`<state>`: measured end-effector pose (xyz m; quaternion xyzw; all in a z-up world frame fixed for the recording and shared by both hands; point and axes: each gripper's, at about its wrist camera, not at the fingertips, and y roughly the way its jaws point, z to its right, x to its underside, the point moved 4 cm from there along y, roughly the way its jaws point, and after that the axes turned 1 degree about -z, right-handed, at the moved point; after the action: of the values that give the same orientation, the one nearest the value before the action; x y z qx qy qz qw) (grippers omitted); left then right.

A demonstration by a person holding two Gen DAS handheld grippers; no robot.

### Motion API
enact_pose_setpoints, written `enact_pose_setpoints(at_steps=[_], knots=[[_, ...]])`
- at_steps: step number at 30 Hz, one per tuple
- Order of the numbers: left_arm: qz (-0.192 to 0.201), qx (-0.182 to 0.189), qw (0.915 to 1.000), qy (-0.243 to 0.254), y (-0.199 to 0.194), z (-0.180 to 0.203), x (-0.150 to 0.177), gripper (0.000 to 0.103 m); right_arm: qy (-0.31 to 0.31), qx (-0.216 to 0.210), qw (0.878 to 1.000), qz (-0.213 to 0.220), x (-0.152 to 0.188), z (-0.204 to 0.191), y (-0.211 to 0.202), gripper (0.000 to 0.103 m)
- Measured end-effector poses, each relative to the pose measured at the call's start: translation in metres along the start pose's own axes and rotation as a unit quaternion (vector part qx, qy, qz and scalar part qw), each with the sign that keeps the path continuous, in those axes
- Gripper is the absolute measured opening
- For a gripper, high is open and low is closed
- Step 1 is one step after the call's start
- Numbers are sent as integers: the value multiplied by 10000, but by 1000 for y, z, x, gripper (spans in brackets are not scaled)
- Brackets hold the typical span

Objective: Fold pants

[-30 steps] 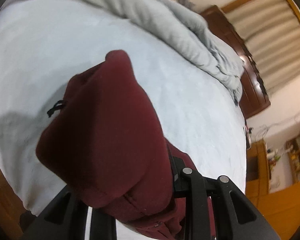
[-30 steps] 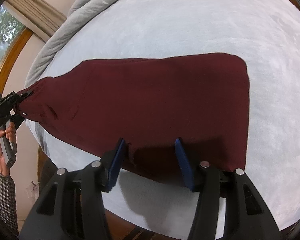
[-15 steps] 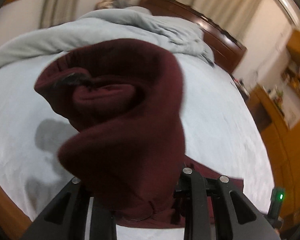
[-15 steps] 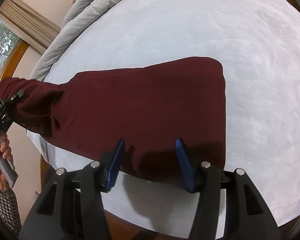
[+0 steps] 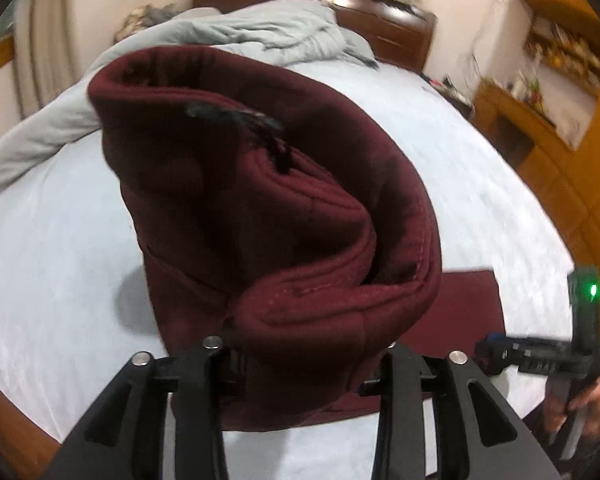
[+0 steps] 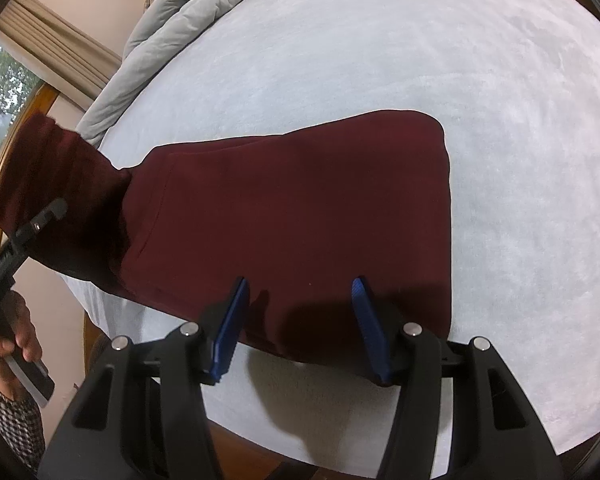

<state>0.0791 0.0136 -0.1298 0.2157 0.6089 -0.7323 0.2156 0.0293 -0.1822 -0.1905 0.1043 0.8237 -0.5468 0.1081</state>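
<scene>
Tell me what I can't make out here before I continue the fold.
- Left tool pads, left wrist view: buried under the maroon pants, so grip contact is unseen while its jaws open.
- Pants' lifted end, right wrist view: blurred at the left edge.
- Right tool: open; height above fabric unclear.

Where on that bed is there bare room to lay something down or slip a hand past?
The pale sheet is bare between the maroon pants and the bunched grey duvet, and to the right of the pants' folded edge. A narrow strip runs along the near edge by the right gripper. The left is crowded: the left gripper lifts bunched fabric there.
</scene>
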Motion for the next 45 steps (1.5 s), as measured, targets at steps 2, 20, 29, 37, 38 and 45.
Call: enact_pose_setpoints(at_steps=[2,20,29,37,38,45], knots=[[-119,6,9997,196,7,11,1,45,3,-17,10000,-6,0,1,0,55],[-691,1799,9808,-311,9,13,16,81,140,-269,9995,20,-11,-5,-12,65],[-885,440,9813,-1651,24,-83,23,82,323,-1518,9876,-251,-48,-61,-6,85],[-1285,311,9765,-1703,48,-98,41,82,766,-1596,9791,-999,-46,-77,52,85],[-1288,332,9760,-1723,50,-100,43,83,799,-1586,9785,-1051,-42,-77,58,85],[-1338,475,9719,-1877,54,-111,44,83,939,-2030,9683,-1113,-41,-87,76,35]])
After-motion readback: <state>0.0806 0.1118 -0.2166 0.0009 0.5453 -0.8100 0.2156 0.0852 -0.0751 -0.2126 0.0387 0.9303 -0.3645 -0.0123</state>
